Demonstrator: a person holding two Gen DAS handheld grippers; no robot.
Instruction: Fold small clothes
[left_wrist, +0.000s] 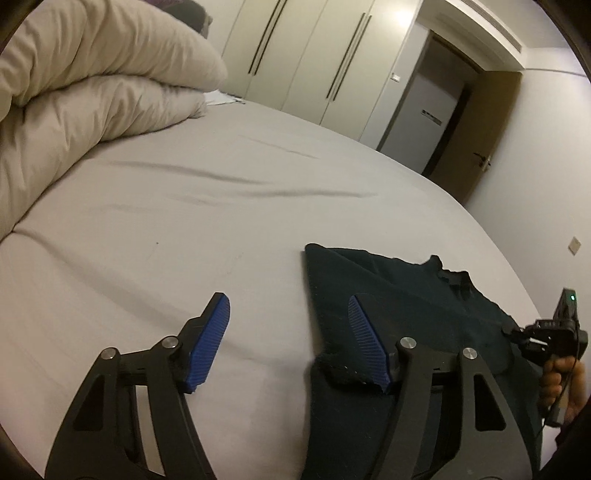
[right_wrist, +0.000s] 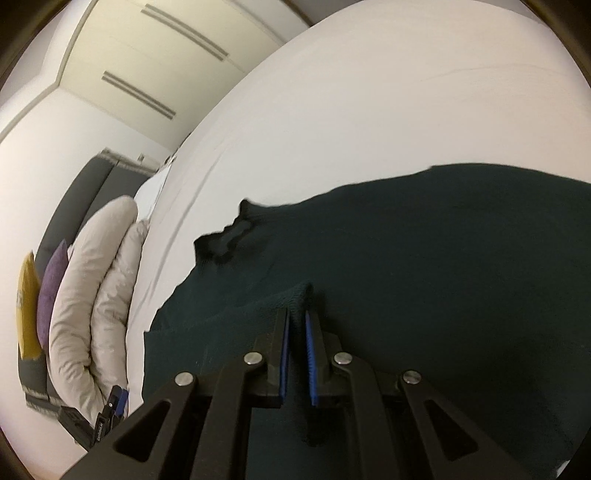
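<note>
Two tools worked on one dark green sweater (left_wrist: 406, 295) lying flat on the bed (left_wrist: 221, 206): the left tool (left_wrist: 291, 314) was wide open with nothing in it, just over the sweater's left edge, and the right tool (right_wrist: 295, 325) was pinched onto a fold of the sweater's knit. I think the thin pinch could slip and drop the fold crooked if pulled fast. No words could be read anywhere.

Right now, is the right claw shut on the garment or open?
Shut on it. The right claw pinches a raised ridge of the dark green garment between its blue pads.
</note>
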